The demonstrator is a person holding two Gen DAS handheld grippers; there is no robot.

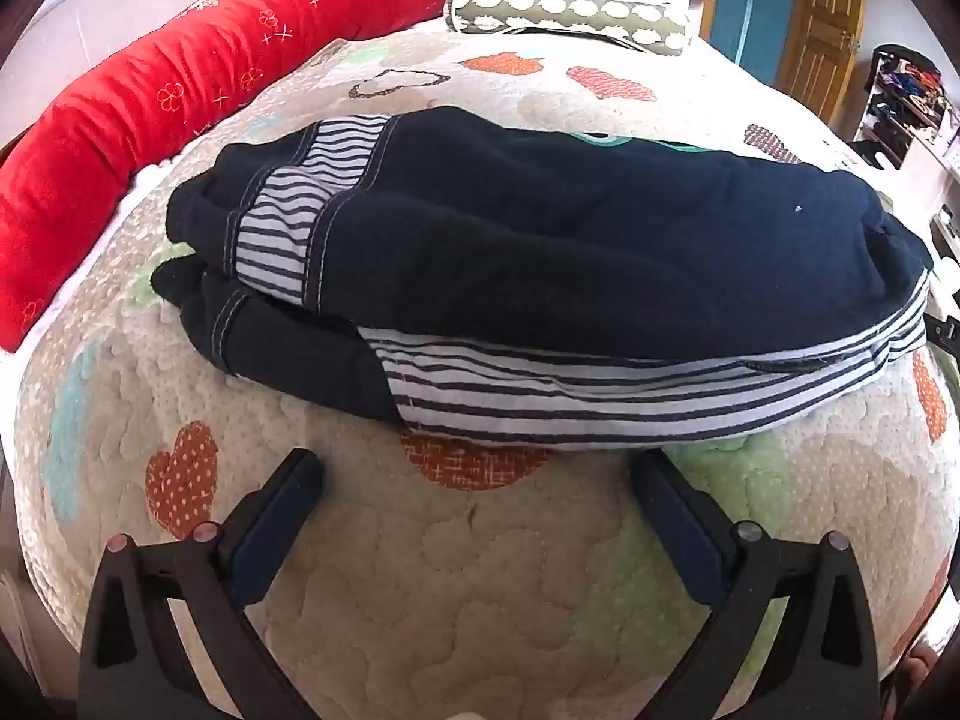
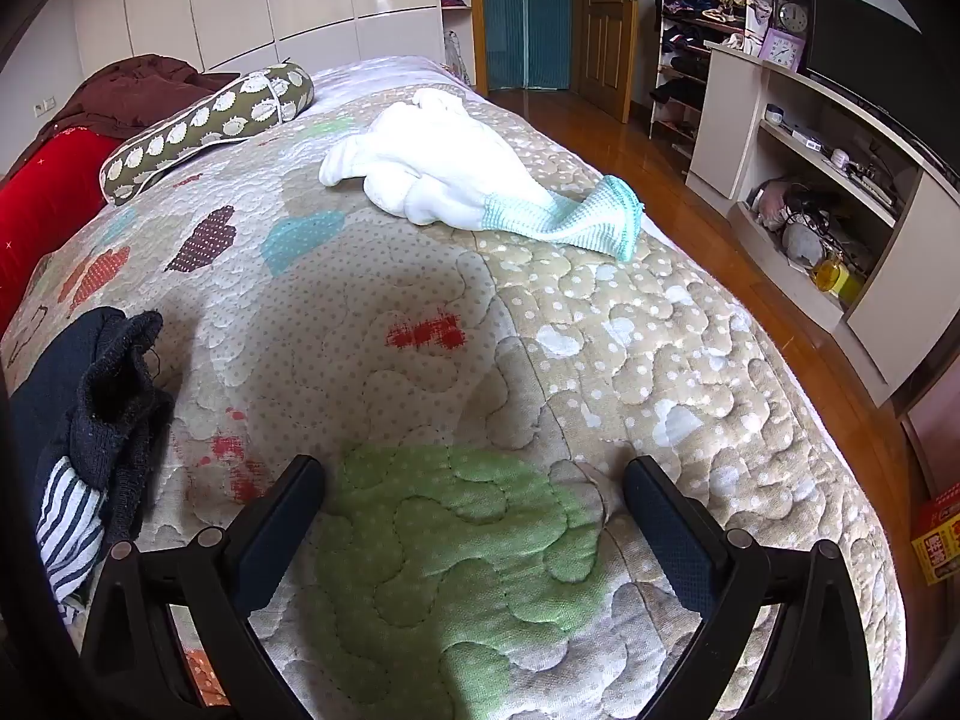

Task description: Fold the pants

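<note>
On the quilted bed cover [image 1: 456, 546], patterned with hearts and clouds, the navy pants [image 1: 540, 252] lie folded into a compact stack, running left to right across the left wrist view. White-and-navy striped lining shows at the cuffs on the left end of the stack and along the near lower edge. Left claw [image 1: 480, 492]: jaws spread wide, nothing between them, held just short of the pants' near striped edge; the right fingertip [image 1: 654, 468] sits very close to that edge, but contact cannot be confirmed. Right claw [image 2: 474, 492]: jaws likewise spread wide and empty, positioned over a green patch of the quilt, beside the pants and not touching them. In the right wrist view only one end of the pants [image 2: 90, 420] appears, at the far left edge, with dark knit fabric bunched above a strip of striped lining. Further up the bed, well apart from the pants, lies a white garment [image 2: 444, 174] with a pale turquoise ribbed end, loosely heaped and not folded. A red bolster [image 1: 180, 102] runs along the left side of the bed, and an olive pillow [image 1: 570, 18] with pale scalloped print lies across the far end. Beyond the bed's right side are a wooden floor [image 2: 678, 180] and a white shelving unit [image 2: 828, 192] carrying assorted items.
</note>
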